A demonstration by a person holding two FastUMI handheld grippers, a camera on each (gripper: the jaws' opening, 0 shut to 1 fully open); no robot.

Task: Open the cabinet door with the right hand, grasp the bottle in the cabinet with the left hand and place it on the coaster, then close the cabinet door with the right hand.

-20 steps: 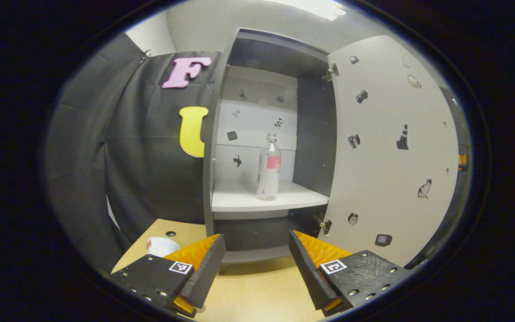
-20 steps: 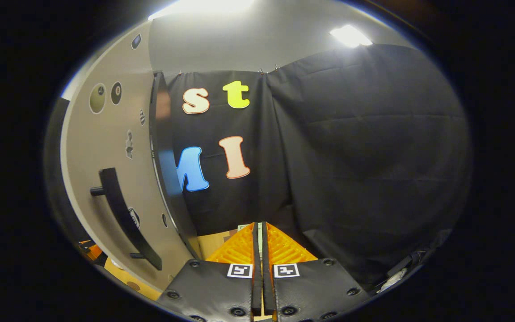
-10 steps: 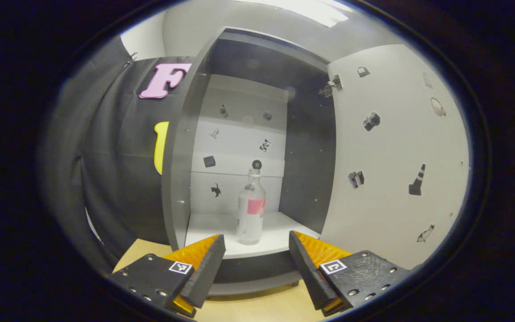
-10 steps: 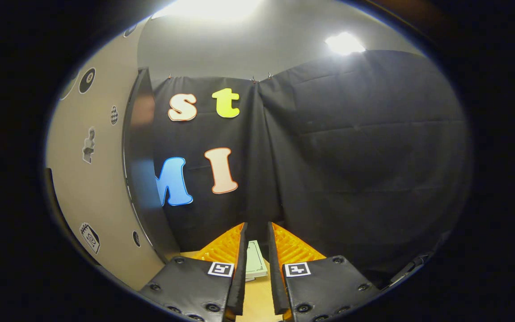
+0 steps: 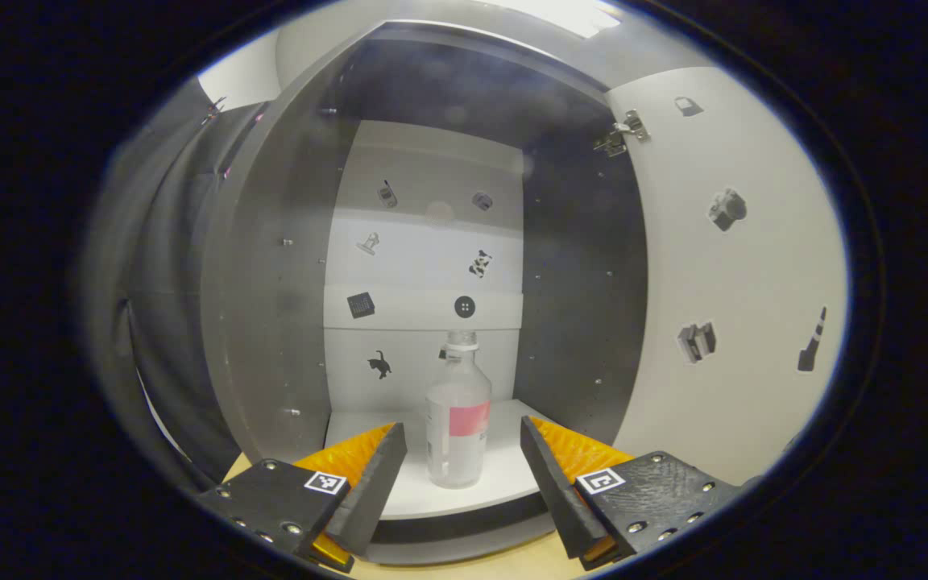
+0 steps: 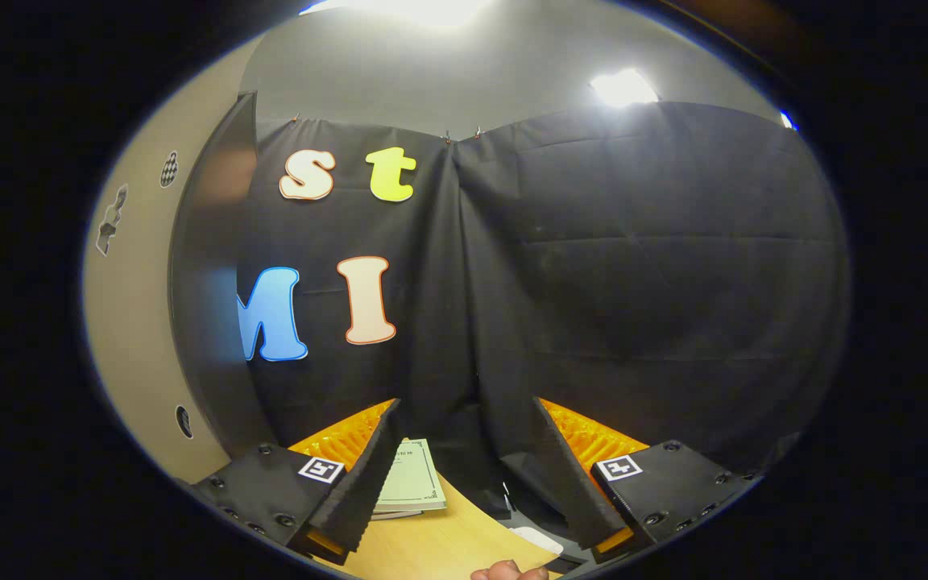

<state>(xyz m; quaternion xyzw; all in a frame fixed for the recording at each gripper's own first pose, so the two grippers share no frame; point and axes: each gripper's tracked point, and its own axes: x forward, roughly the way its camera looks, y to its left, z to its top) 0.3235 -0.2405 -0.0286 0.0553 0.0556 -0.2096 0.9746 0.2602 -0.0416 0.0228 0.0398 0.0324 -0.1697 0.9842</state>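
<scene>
Left gripper view: door swung wide at right, left gripper spread, empty, framing bottle at lower centre; grasp step pending, needing further advance before closing.

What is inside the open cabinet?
One clear bottle with a pink label stands upright on the white shelf. Small picture stickers mark the back wall. The space below the shelf is hidden.
</scene>
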